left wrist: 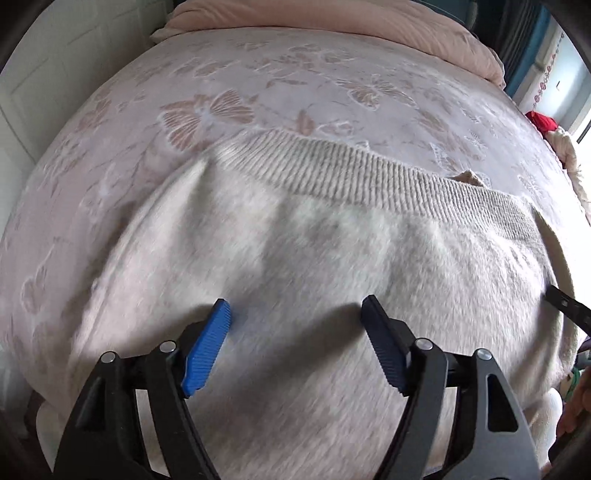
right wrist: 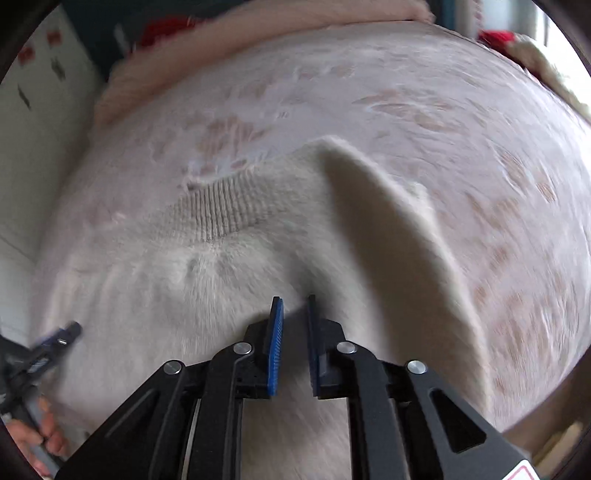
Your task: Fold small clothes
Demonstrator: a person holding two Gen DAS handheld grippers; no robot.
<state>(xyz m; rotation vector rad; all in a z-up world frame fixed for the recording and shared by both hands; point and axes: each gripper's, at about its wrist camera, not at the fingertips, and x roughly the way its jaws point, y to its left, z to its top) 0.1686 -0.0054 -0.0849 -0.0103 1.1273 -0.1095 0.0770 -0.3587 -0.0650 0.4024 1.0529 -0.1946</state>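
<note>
A fuzzy cream sweater (left wrist: 295, 266) with a ribbed hem band (left wrist: 369, 177) lies spread on the bed. My left gripper (left wrist: 295, 314) is open, its blue pads wide apart just above the sweater's middle, holding nothing. In the right wrist view the sweater (right wrist: 166, 280) has its right part raised into a fold (right wrist: 388, 229). My right gripper (right wrist: 295, 306) has its pads close together with a narrow gap; sweater fabric rises right at the tips, and whether it is pinched is unclear. The left gripper's tip (right wrist: 62, 338) shows at the left there.
The bed has a pale pink floral cover (left wrist: 258, 92). A pink blanket (left wrist: 332, 18) lies at the far end. A red item (left wrist: 543, 122) and more cloth sit at the far right. A white wall or cabinet (left wrist: 55, 74) stands on the left.
</note>
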